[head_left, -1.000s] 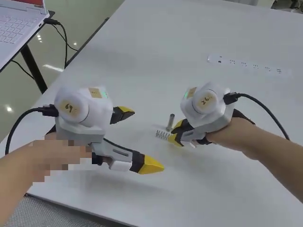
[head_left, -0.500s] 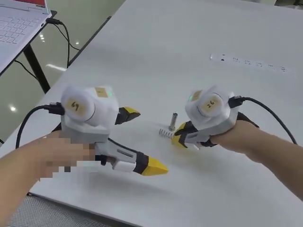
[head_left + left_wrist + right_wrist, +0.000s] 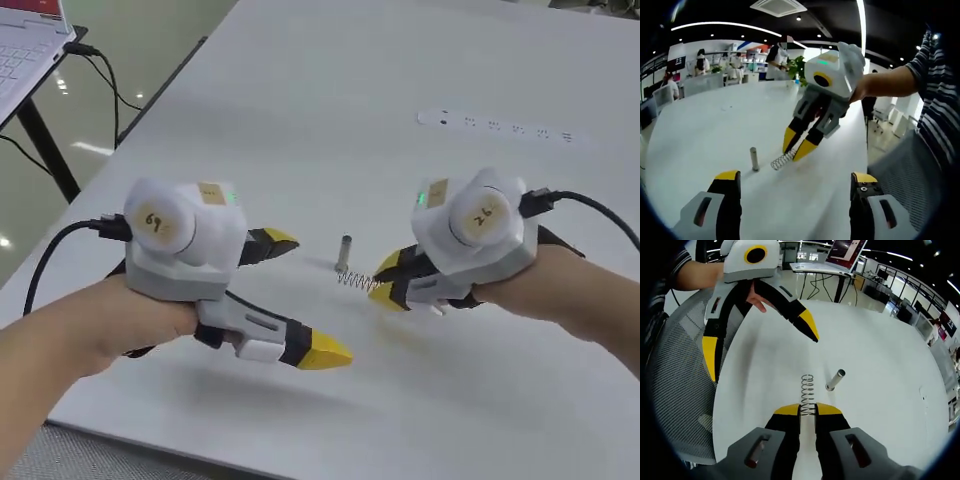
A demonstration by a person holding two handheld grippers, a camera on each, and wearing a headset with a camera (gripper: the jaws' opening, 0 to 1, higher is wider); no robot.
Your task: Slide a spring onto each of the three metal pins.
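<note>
Bearing spring (image 3: 355, 280) and pin (image 3: 345, 250): white table (image 3: 300, 120), bright office (image 3: 715, 65)

The table (image 3: 300, 110) is smooth, matt white; on it the pin (image 3: 344, 252) is dull grey metal, and the spring (image 3: 353, 280) at its five o'clock is bright coiled wire. The left gripper (image 3: 305, 296) and right gripper (image 3: 389, 283) have smooth white plastic shells and yellow tips, and the chair (image 3: 680, 365) at nine o'clock in the right gripper view is grey mesh.

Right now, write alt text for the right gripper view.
The right tongs pinch one end of a spring over the white table, with a metal pin standing just beside it. The left tongs hang wide open beyond.
</note>
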